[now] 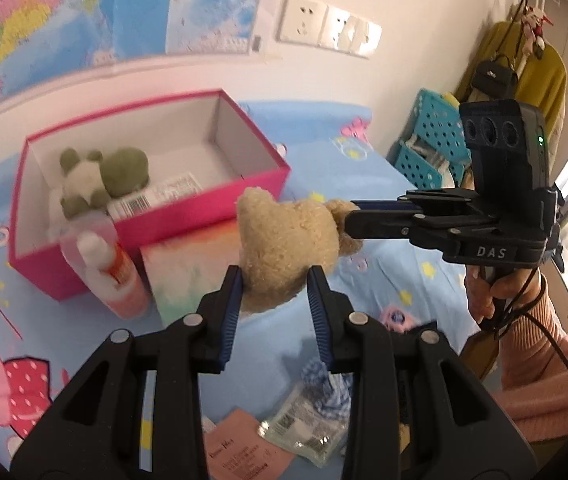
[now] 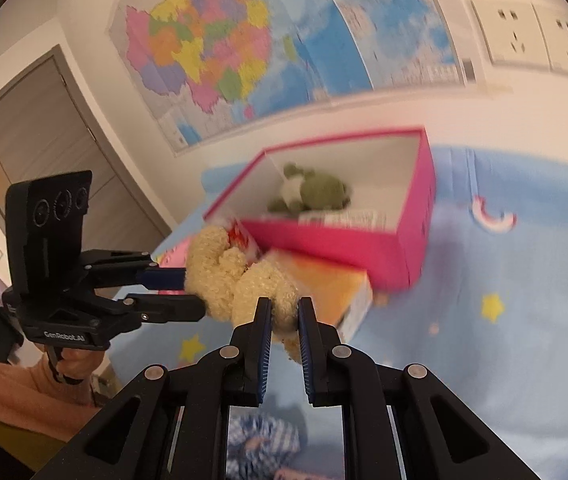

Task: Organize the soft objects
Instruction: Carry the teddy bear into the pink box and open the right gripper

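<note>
A tan plush bear [image 1: 280,236] hangs in the air above the bed, held from two sides. My left gripper [image 1: 274,280] is shut on its lower body, the blue pads pressing into the fur. From the right, my right gripper [image 1: 349,218] is shut on one of its limbs. In the right wrist view the right gripper [image 2: 284,308] pinches a paw of the bear [image 2: 220,272], and the left gripper [image 2: 192,292] clamps the bear from the left. Behind it stands an open pink box [image 1: 244,196] with a green and white plush toy [image 1: 100,176] inside.
An orange bottle [image 1: 120,280] with a white cap and a colourful book [image 1: 188,276] lie in front of the box on the blue cartoon bedsheet [image 1: 363,184]. A checked cloth [image 1: 331,396], a plastic packet [image 1: 303,428] and pink paper [image 1: 240,448] lie below. Teal baskets [image 1: 431,140] stand at the right.
</note>
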`<state>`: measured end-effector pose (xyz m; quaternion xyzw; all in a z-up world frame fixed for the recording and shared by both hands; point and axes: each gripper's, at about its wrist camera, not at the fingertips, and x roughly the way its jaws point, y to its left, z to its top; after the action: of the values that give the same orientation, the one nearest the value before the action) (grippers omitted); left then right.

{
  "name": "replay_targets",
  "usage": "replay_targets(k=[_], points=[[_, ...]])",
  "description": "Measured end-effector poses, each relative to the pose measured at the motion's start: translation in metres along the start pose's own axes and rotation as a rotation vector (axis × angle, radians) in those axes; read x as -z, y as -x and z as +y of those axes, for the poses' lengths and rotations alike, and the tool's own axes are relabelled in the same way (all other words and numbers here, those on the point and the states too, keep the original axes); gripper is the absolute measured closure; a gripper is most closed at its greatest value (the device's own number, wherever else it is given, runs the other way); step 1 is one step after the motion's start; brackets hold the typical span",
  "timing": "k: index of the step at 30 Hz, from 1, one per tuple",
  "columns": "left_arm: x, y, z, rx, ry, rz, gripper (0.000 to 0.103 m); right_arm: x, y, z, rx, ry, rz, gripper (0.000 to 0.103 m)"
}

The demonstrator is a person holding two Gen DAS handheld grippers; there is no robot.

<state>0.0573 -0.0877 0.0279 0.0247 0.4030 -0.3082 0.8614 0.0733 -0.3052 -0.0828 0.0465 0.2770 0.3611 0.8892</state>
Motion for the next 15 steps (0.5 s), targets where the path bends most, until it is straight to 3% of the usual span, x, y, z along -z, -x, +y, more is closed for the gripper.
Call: replay_targets(k=[9,15], points=[[-0.041,-0.007,0.035,-0.066,0.038,-0.032,0.067,-0.054,-0.010,-0.003,0.007,0.028,-0.061,0.090],[-0.067,-0.023,0.052,-0.106,0.067,-0.007,0.067,-0.080,-0.026,-0.014,0.012,0.014,-0.064,0.090]])
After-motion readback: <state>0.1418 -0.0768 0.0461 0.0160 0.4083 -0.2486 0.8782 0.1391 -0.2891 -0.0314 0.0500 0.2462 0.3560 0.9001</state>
